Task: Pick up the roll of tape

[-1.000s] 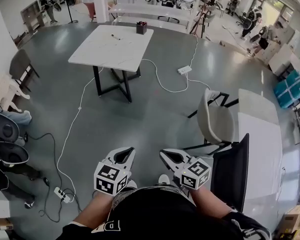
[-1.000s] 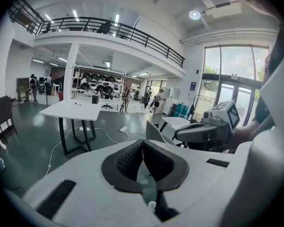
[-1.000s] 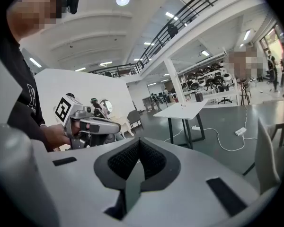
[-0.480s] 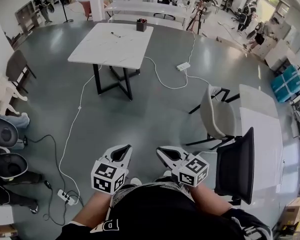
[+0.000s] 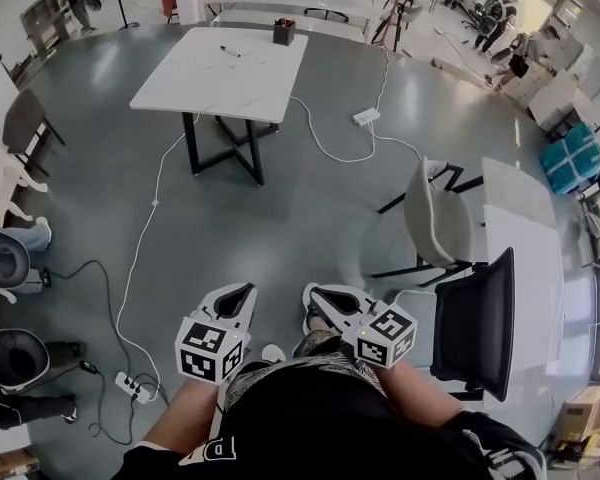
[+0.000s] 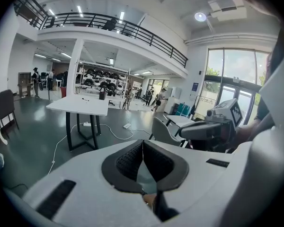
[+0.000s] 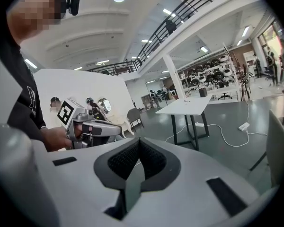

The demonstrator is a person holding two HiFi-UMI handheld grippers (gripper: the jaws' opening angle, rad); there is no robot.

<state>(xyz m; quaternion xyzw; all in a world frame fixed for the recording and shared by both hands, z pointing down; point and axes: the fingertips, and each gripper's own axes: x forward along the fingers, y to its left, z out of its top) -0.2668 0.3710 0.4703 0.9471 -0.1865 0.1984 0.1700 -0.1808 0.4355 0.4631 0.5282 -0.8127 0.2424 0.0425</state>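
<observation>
No roll of tape can be made out in any view. Both grippers are held side by side in front of the person's body, above the grey floor. My left gripper (image 5: 242, 290) (image 6: 142, 143) is shut, its dark pads meeting with nothing between them. My right gripper (image 5: 312, 293) (image 7: 138, 141) is shut and empty too. Each points toward a white table (image 5: 220, 73) (image 6: 78, 104) (image 7: 187, 106) standing well ahead. On that table a dark cup (image 5: 284, 32) and a pen show.
A grey chair (image 5: 435, 223) and a black chair (image 5: 475, 323) stand at a second white table (image 5: 525, 258) on the right. Cables and power strips (image 5: 365, 116) (image 5: 130, 386) lie on the floor. More chairs (image 5: 20, 123) line the left side.
Both grippers have travelled across the room with the person, staying shut and side by side. They sit a little lower and further left in the head view, and the chairs have shifted.
</observation>
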